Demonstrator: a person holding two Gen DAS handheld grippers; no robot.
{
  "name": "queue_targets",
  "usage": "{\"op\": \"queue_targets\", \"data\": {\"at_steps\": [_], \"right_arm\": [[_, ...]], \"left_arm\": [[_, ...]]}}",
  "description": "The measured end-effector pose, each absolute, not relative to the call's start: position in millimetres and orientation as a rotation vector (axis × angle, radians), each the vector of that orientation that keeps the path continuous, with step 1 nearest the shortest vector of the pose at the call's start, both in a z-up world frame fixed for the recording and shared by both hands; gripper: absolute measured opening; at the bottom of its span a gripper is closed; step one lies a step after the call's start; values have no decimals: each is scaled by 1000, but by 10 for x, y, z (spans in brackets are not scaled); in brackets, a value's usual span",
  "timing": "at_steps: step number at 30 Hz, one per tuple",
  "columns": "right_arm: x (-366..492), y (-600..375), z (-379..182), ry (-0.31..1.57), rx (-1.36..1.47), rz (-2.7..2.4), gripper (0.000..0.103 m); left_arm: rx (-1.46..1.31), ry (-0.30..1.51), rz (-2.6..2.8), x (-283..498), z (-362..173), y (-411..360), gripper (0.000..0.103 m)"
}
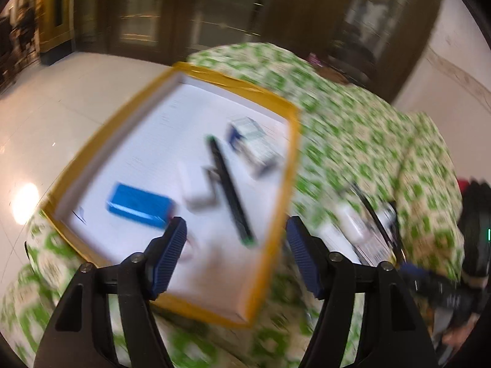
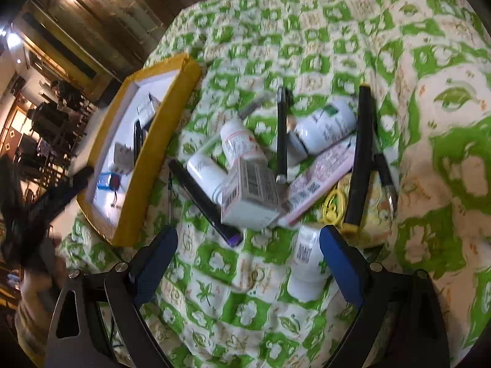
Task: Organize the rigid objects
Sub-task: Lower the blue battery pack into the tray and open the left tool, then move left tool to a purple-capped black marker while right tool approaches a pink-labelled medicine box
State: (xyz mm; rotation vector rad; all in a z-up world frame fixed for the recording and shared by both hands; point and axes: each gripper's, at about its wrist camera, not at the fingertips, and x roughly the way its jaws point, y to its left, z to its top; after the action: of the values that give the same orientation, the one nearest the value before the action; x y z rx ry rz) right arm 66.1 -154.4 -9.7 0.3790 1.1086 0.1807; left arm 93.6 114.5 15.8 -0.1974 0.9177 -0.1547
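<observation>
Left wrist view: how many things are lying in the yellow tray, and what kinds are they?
blue pack: 1
white charger: 1
black pen: 1
small box: 1
Total: 4 things in the yellow tray

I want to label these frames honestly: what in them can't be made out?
- Left wrist view: motion blur smears the small box in the yellow-rimmed tray; its print is unreadable.
- Right wrist view: the white bottle is partly hidden by the right gripper's finger.
- Right wrist view: the carton covers another bottle's end.
</observation>
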Motion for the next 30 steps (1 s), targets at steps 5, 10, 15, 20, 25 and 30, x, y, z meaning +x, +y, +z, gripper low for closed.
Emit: {"op": "queue_targets", "data": {"at_steps": [5, 10, 15, 20, 25, 30], "right_arm": [[562, -1563, 73, 1017, 338, 160, 91], [505, -1495, 215, 952, 269, 162, 91], [485, -1488, 274, 918, 240, 139, 91], [501, -1505, 276, 911, 228, 119, 91], [513, -1514, 263, 912, 234, 118, 91], [506, -1558, 275, 897, 250, 104, 91]], "left_arm": [[-58, 963, -244, 626, 66, 654, 79], [19, 1007, -290, 516, -44, 372, 79], [4, 1078, -279, 597, -190, 281, 79], [-90, 1148, -263, 753, -337, 239, 78], [-88, 1111, -258, 830, -258, 67, 78], [-83, 1127, -266, 953, -256, -81, 72]]}}
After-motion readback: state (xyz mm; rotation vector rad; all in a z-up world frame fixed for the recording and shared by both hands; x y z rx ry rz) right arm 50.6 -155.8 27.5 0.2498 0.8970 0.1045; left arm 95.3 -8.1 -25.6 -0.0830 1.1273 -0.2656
